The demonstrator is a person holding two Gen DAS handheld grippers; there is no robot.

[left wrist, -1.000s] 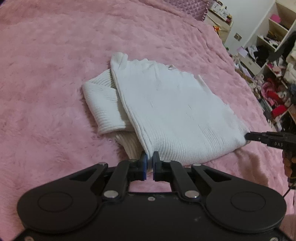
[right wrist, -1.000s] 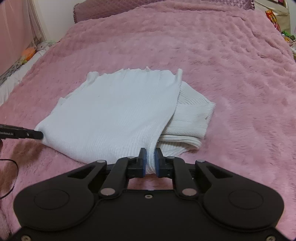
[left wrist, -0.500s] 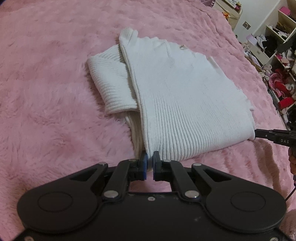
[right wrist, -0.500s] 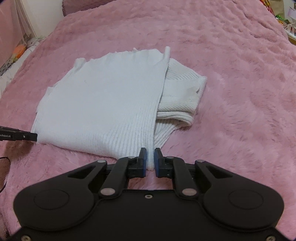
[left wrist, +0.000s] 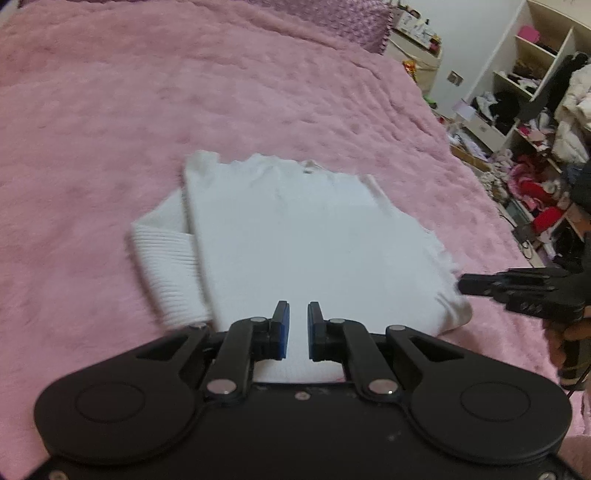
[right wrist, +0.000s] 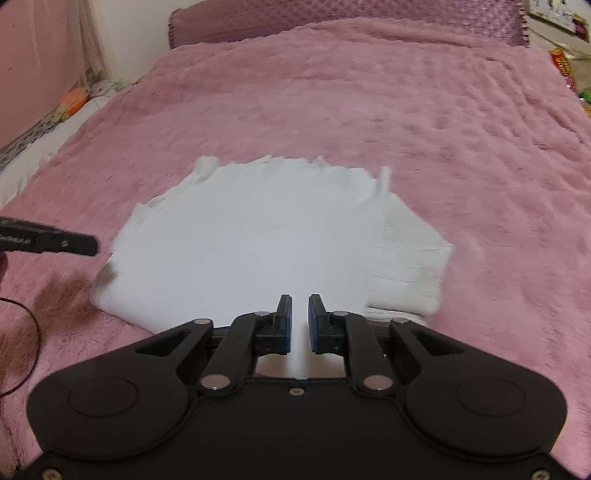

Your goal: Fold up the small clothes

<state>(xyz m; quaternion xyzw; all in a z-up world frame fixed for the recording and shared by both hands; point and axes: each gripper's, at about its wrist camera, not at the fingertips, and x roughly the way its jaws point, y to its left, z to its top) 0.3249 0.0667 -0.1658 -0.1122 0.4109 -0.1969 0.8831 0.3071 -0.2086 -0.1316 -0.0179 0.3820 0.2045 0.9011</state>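
Note:
A white knit sweater lies on the pink plush blanket, one sleeve tucked under its left side. My left gripper is at the near hem. Its jaws are opening, with white cloth filling the narrow gap between the blue pads. My right gripper is shut on the same near hem of the sweater, with the tucked sleeve to its right. Each gripper's tip also shows in the other view, the right gripper at one near corner and the left gripper at the other. The picture is motion-blurred.
Open shelves crammed with clothes stand past the bed's right side. A purple quilted cushion lies along the head of the bed. A black cable trails at the near left. A hand holds the right gripper.
Both grippers have risen and drawn the near hem up, so the sweater now runs under their fingers. The gap between the left pads has widened a little. The right pads look unchanged.

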